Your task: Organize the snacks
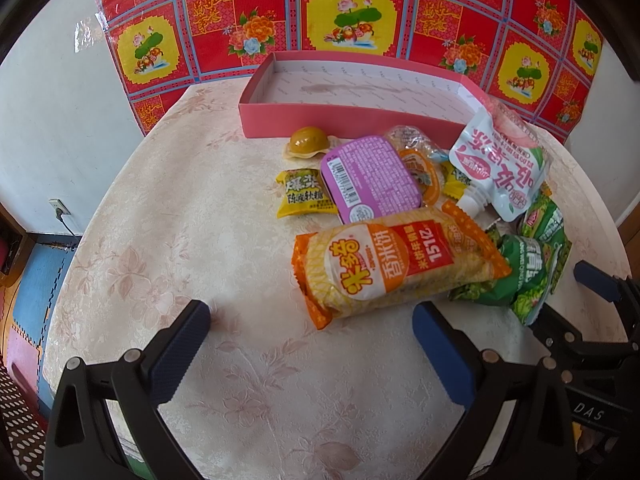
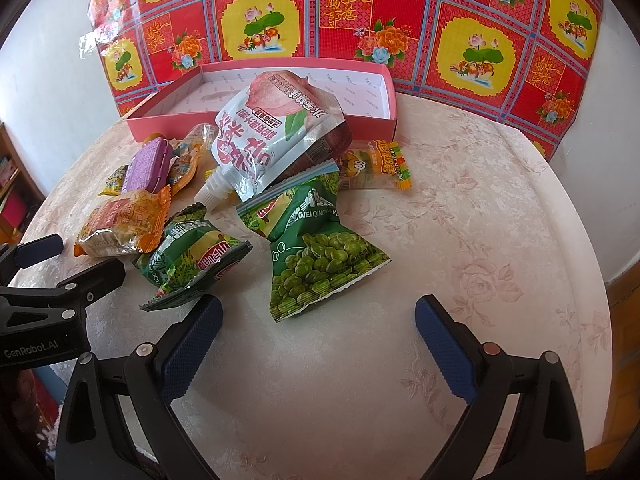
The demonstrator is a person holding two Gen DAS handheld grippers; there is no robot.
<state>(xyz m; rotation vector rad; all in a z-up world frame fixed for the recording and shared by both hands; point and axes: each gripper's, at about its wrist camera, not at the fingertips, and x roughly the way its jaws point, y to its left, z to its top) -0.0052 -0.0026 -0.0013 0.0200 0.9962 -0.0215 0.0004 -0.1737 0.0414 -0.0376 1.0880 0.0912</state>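
A pile of snacks lies on the round table in front of a shallow pink box (image 1: 344,114), which holds nothing and also shows in the right wrist view (image 2: 256,122). Nearest my left gripper (image 1: 310,322) is an orange rice-cracker pack (image 1: 396,264). Behind it lie a purple tub (image 1: 370,180), a yellow candy (image 1: 302,194), a white peach drink pouch (image 1: 502,164) and a brown jelly cup (image 1: 308,141). My right gripper (image 2: 318,318) is open just short of a green pea bag (image 2: 320,256), beside a second green bag (image 2: 192,260). Both grippers are open and hold nothing.
The table has a pale floral cloth (image 1: 180,264) and a rounded edge. A red and yellow patterned sheet (image 1: 352,12) hangs on the wall behind the box. A yellow gummy pack (image 2: 376,164) lies right of the pouch. The left gripper shows at the left edge of the right wrist view (image 2: 48,264).
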